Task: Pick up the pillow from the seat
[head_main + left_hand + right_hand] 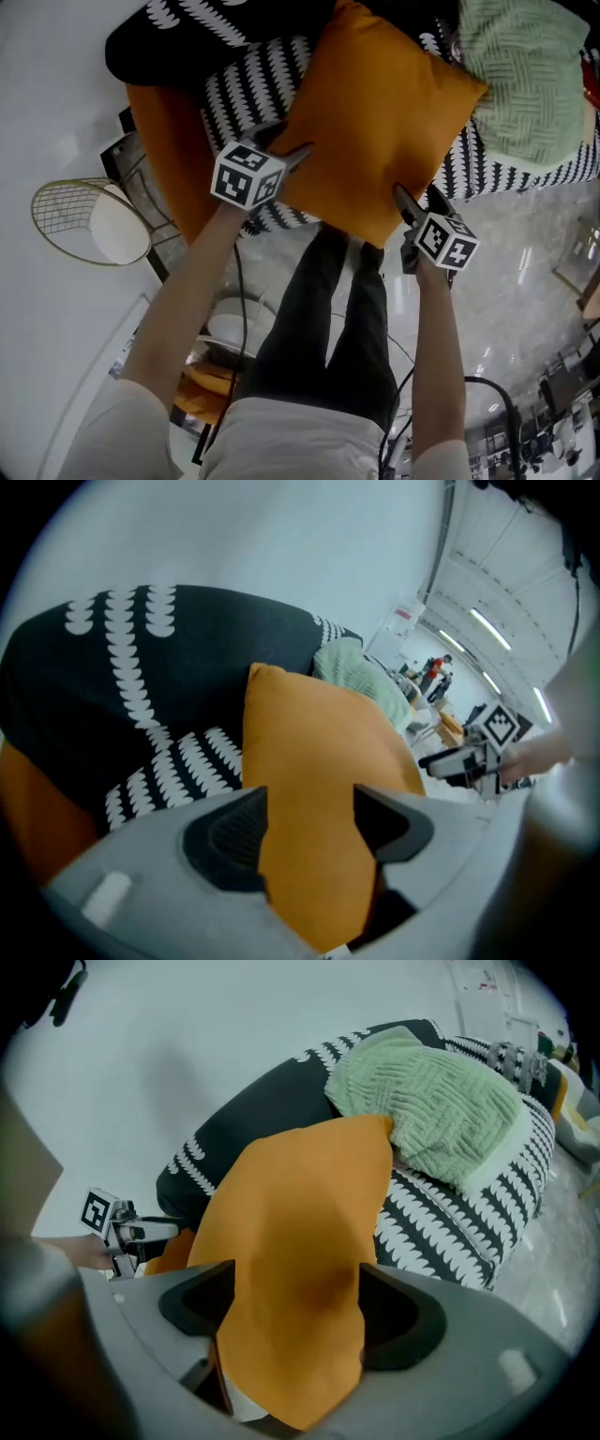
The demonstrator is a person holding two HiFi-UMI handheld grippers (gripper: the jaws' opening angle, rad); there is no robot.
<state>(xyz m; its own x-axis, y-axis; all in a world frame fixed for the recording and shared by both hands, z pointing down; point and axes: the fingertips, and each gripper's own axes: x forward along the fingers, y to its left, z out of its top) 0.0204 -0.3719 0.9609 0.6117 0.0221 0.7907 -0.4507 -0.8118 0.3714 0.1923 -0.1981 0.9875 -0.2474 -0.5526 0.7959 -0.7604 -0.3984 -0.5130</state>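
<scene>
An orange pillow [375, 112] lies tilted on the black-and-white patterned seat [244, 89]. My left gripper [289, 145] straddles its left edge and my right gripper [419, 199] its lower right edge. In the left gripper view the pillow [319, 761] fills the gap between the wide jaws of the left gripper [309, 822]. The right gripper view shows the same: a corner of the pillow [300, 1222] sits between the spread jaws of the right gripper [295, 1307]. Both grippers look open around the fabric.
A pale green knitted cushion [530, 75] rests on the seat just right of the pillow. An orange chair side [169, 141] and a gold wire stand [89, 220] are to the left. The person's dark-trousered legs [347, 309] stand on glossy floor below.
</scene>
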